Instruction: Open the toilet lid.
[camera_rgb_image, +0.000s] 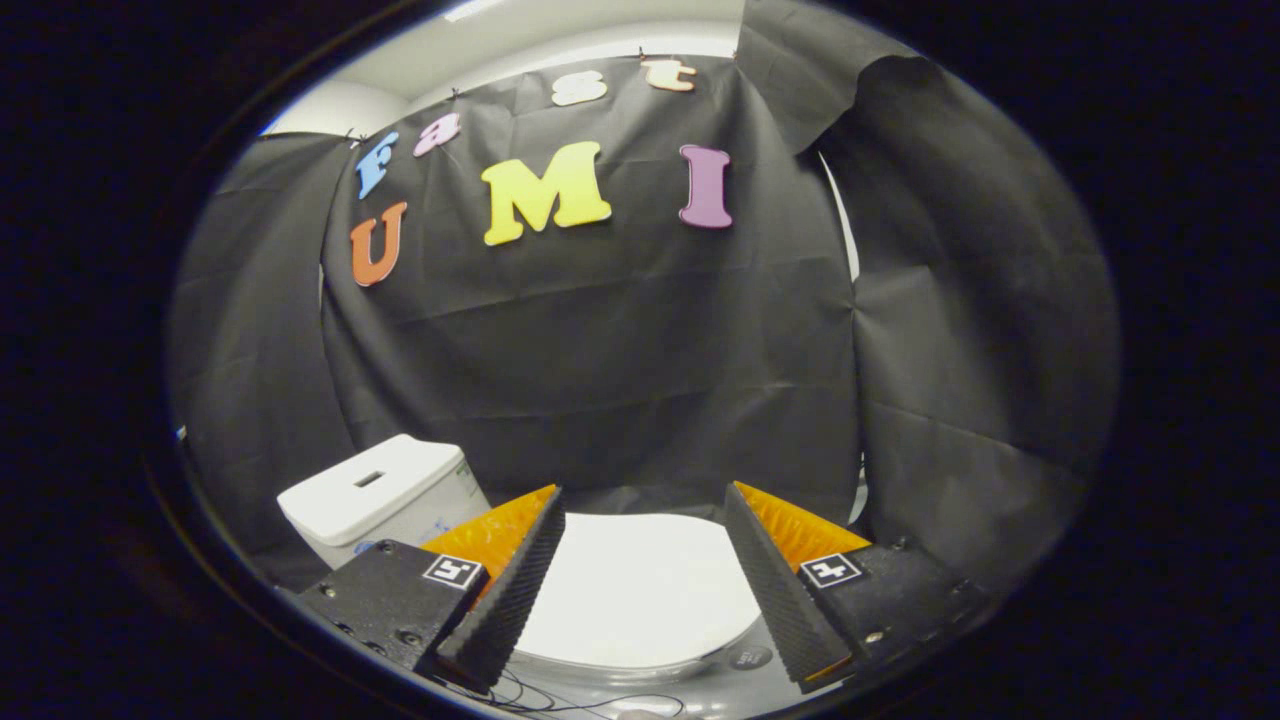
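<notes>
The toilet lid (640, 590) lies flat and closed, a broad white oval just ahead of the fingers and showing between them, with the white tank (375, 490) beyond it to the left against the black cloth wall. The lid is probably rigid, smooth plastic, light but slippery, so its near front rim seems the best place to hook or pinch. The gripper (640, 520) hangs above the lid, fingers spread wide and holding nothing.
</notes>
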